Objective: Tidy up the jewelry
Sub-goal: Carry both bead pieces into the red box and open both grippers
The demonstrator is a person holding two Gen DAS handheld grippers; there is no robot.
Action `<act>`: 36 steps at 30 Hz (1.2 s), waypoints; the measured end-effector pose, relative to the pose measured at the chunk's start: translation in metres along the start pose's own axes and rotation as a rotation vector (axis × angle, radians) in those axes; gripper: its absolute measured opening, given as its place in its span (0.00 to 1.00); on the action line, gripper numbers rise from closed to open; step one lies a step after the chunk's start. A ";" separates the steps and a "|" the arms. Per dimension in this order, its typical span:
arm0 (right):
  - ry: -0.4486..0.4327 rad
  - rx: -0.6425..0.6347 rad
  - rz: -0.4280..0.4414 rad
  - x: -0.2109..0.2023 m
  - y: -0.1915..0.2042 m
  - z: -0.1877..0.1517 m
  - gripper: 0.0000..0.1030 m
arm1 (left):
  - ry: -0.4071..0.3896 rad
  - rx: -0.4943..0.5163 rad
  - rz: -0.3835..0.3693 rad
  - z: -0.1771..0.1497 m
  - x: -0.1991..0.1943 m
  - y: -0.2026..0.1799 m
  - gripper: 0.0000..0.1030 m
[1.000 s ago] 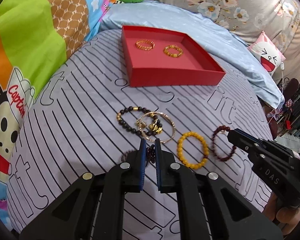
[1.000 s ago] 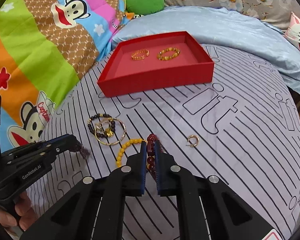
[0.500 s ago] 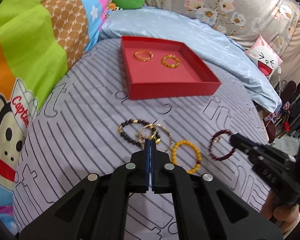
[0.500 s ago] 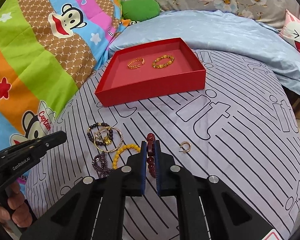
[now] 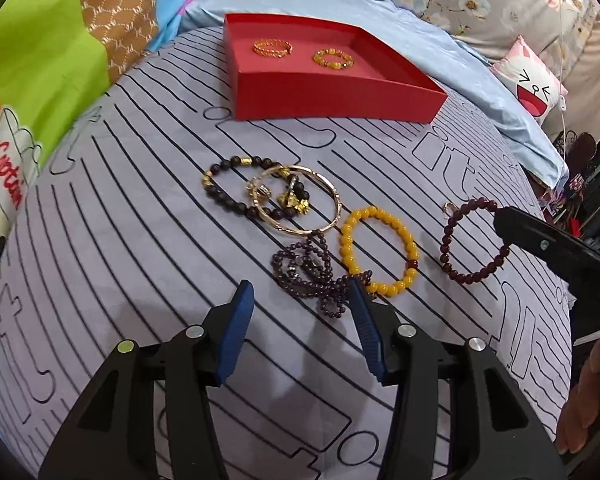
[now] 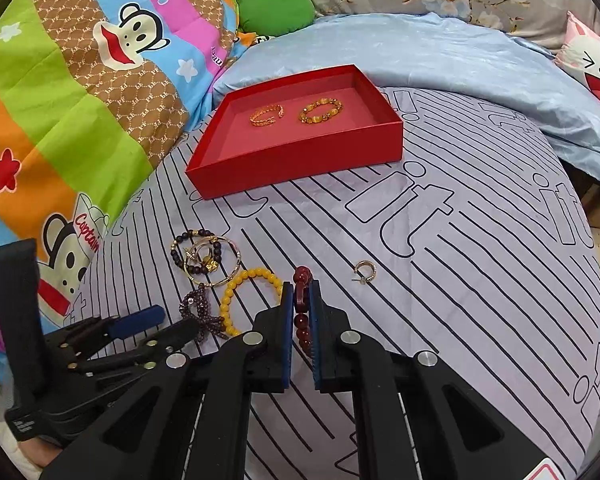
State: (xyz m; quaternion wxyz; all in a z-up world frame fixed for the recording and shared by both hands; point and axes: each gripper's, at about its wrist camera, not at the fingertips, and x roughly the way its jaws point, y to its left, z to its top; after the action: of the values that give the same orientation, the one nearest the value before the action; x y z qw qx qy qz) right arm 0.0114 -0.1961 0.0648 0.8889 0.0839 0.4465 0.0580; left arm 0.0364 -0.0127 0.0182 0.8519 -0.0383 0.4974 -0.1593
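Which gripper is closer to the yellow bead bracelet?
Left. The left gripper is open with one fingertip touching the yellow bracelet; the right gripper holds the dark red bracelet beside it.

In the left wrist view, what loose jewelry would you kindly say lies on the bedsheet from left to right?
Black bead bracelet → gold bangle → yellow bead bracelet → dark red bead bracelet.
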 end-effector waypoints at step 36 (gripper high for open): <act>-0.021 0.014 0.010 -0.009 -0.003 0.004 0.07 | -0.046 0.035 -0.149 0.017 -0.026 -0.013 0.03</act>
State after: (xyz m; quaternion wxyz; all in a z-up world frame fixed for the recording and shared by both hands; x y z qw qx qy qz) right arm 0.0090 -0.2008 0.0734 0.8927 0.0927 0.4372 0.0583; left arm 0.0359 -0.0186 0.0516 0.8495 -0.0642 0.4705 -0.2299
